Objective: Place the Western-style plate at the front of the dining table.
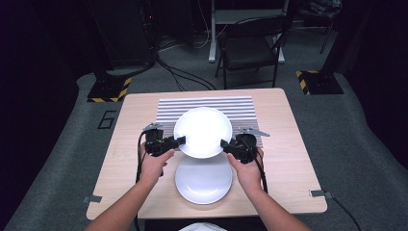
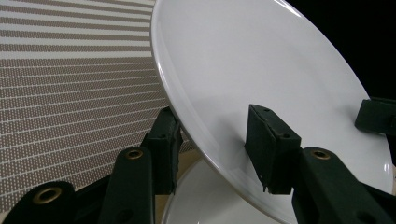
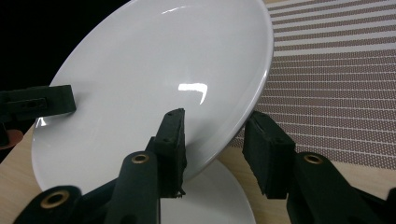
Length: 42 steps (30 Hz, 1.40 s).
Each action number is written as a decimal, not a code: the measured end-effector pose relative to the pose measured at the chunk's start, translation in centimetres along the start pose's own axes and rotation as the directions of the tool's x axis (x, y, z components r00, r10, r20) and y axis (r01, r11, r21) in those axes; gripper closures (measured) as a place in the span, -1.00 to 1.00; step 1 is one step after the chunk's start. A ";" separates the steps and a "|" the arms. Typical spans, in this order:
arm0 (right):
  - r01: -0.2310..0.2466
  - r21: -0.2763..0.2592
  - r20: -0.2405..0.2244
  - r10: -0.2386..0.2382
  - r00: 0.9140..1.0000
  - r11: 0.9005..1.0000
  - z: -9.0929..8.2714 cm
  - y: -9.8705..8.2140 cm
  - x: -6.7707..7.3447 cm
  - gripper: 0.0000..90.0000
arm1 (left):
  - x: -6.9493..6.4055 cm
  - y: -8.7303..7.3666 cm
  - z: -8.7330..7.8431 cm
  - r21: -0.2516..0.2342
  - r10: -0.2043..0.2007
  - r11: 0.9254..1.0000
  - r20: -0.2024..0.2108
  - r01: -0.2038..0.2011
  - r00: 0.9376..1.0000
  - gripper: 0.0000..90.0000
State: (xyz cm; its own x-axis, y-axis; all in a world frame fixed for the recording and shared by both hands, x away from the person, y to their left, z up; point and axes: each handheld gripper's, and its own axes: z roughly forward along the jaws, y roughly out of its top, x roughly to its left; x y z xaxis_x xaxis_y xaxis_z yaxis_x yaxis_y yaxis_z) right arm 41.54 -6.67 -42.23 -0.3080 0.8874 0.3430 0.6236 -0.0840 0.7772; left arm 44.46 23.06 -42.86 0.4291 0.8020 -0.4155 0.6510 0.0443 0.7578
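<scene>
The lower plate (image 1: 203, 180), near the desk's (image 1: 120, 144) front edge, is partly hidden by the upper plate (image 1: 202, 132), whose bright glare washes out its surface. The upper plate is raised and tilted over the striped mat (image 1: 207, 103), between both tools. The left hand-held gripper (image 1: 179, 141) clamps its left rim; the right hand-held gripper (image 1: 225, 143) clamps its right rim.

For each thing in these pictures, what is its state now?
Upper plate: lifted, held at both rims.
Lower plate: flat on the table.
Striped mat: spread flat.
Left hand-held gripper: shut on upper plate.
Right hand-held gripper: shut on upper plate.
</scene>
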 end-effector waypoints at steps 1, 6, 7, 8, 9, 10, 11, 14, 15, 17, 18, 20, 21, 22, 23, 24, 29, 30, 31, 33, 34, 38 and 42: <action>0.000 0.000 0.000 0.000 1.000 1.000 0.0 0.1 0.1 0.31 | 0.0 0.1 -0.1 0.004 0.003 1.000 0.000 -0.003 1.000 0.23; 0.011 -0.004 0.001 -0.011 1.000 1.000 0.0 0.7 0.4 0.31 | 0.1 0.7 -0.1 -0.007 0.001 1.000 -0.003 -0.001 1.000 0.23; 0.017 -0.006 0.003 -0.017 1.000 1.000 0.0 0.8 0.4 0.31 | 0.2 0.8 -0.1 -0.011 -0.002 1.000 -0.003 0.002 1.000 0.23; 0.019 -0.008 0.004 -0.019 1.000 1.000 0.1 1.0 0.5 0.31 | 0.2 0.9 -0.1 -0.011 -0.007 1.000 -0.002 0.007 1.000 0.23; 0.019 -0.010 0.004 -0.019 1.000 1.000 0.1 1.1 0.6 0.31 | 0.3 1.0 -0.1 -0.018 -0.006 1.000 -0.006 0.006 1.000 0.23; 0.020 -0.011 0.006 -0.020 1.000 1.000 0.2 1.2 0.6 0.31 | 0.3 1.1 -0.1 -0.016 -0.007 1.000 -0.005 0.007 1.000 0.23; 0.014 -0.011 0.004 -0.014 1.000 1.000 0.3 1.3 0.7 0.31 | 0.4 1.1 0.0 -0.023 -0.004 1.000 -0.010 0.004 1.000 0.23; 0.008 -0.010 0.005 -0.008 1.000 1.000 0.6 1.5 0.6 0.31 | 0.5 1.2 0.1 -0.024 -0.006 1.000 -0.009 0.006 1.000 0.23; 0.010 -0.011 0.008 -0.010 1.000 1.000 0.7 1.5 0.6 0.31 | 0.6 1.3 0.2 -0.024 -0.007 1.000 -0.011 0.007 1.000 0.23; 0.007 -0.010 0.009 -0.007 1.000 1.000 0.9 1.6 0.5 0.31 | 0.7 1.3 0.4 -0.028 -0.013 1.000 -0.013 0.012 1.000 0.23; 0.007 -0.009 0.010 -0.006 1.000 1.000 1.0 1.6 0.5 0.31 | 0.8 1.4 0.4 -0.028 -0.011 1.000 -0.015 0.011 1.000 0.24; 0.004 -0.010 0.010 -0.004 1.000 1.000 1.2 1.8 0.4 0.31 | 0.9 1.6 0.6 -0.027 -0.010 1.000 -0.016 0.010 1.000 0.24; -0.002 -0.010 0.011 0.003 1.000 1.000 1.3 1.8 0.4 0.31 | 0.9 1.7 0.7 -0.030 -0.012 0.999 -0.019 0.012 1.000 0.23; 0.001 -0.012 0.011 -0.001 1.000 1.000 1.5 1.9 0.3 0.31 | 0.9 1.7 0.8 -0.029 -0.014 1.000 -0.017 0.013 1.000 0.24; -0.002 -0.014 0.013 0.003 1.000 1.000 1.6 2.0 0.3 0.31 | 1.0 1.9 0.9 -0.026 -0.013 1.000 -0.018 0.013 1.000 0.23; -0.002 -0.013 0.013 0.003 1.000 1.000 1.7 2.1 0.2 0.31 | 1.1 1.9 1.0 -0.030 -0.012 0.999 -0.020 0.011 1.000 0.24; -0.008 -0.012 0.016 0.009 1.000 1.000 2.2 2.5 0.1 0.31 | 1.3 2.5 1.4 -0.032 -0.010 0.999 -0.027 0.009 1.000 0.25; -0.003 -0.012 0.018 0.004 1.000 1.000 2.3 2.7 0.0 0.31 | 1.3 2.6 1.5 -0.034 -0.011 0.999 -0.026 0.010 1.000 0.25; 0.002 -0.015 0.018 -0.002 1.000 1.000 2.4 2.8 -0.1 0.31 | 1.3 2.7 1.6 -0.040 -0.013 0.999 -0.025 0.012 1.000 0.26; 0.003 -0.019 0.018 -0.003 1.000 1.000 2.7 2.9 -0.2 0.31 | 1.4 2.8 1.8 -0.040 -0.011 0.999 -0.028 0.010 1.000 0.26; -0.002 -0.019 0.019 0.003 1.000 1.000 2.8 3.0 -0.3 0.31 | 1.4 2.9 1.9 -0.041 -0.014 0.999 -0.032 0.012 0.999 0.26; -0.016 -0.016 0.025 0.016 1.000 1.000 3.3 3.2 -0.5 0.31 | 1.6 3.1 2.3 -0.037 -0.015 0.999 -0.037 0.013 0.999 0.26; -0.019 -0.016 0.027 0.019 0.999 1.000 3.8 3.4 -0.7 0.31 | 1.7 3.3 2.6 -0.041 -0.018 0.999 -0.042 0.016 0.999 0.26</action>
State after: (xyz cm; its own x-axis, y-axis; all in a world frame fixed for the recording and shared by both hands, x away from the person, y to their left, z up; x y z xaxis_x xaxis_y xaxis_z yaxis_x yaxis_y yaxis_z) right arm 46.63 -5.83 -41.81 -0.2763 0.8977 0.3433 0.6174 -0.1079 0.7792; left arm 48.97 23.04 -42.43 0.3907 0.8255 -0.4073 0.6317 0.0814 0.7709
